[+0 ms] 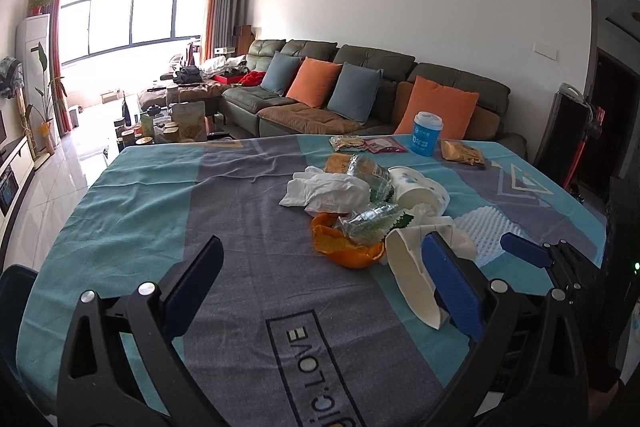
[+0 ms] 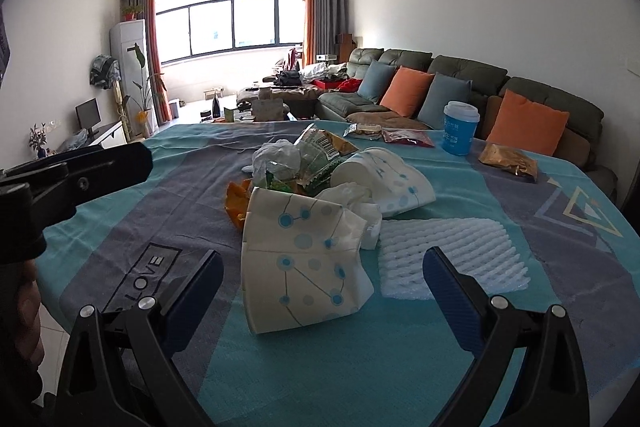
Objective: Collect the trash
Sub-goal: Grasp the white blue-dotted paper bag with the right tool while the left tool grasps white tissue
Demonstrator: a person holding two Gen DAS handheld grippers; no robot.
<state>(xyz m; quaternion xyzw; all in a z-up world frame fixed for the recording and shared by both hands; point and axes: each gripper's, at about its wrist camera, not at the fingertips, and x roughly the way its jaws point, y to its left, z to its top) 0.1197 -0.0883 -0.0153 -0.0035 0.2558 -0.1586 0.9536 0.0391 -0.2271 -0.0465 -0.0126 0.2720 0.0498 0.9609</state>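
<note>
While my left gripper (image 1: 320, 283) hovers level, spread wide and empty, my right gripper (image 2: 324, 287) gapes around the crumpled white dotted paper cup (image 2: 304, 263) at frame centre on the teal-and-grey tablecloth (image 2: 360, 367).

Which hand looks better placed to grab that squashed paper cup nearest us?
The right. The right tool is open, with the crushed paper cup lying almost between its fingers. The left tool is open too, but points at bare tablecloth, the cup off by its right finger.
</note>
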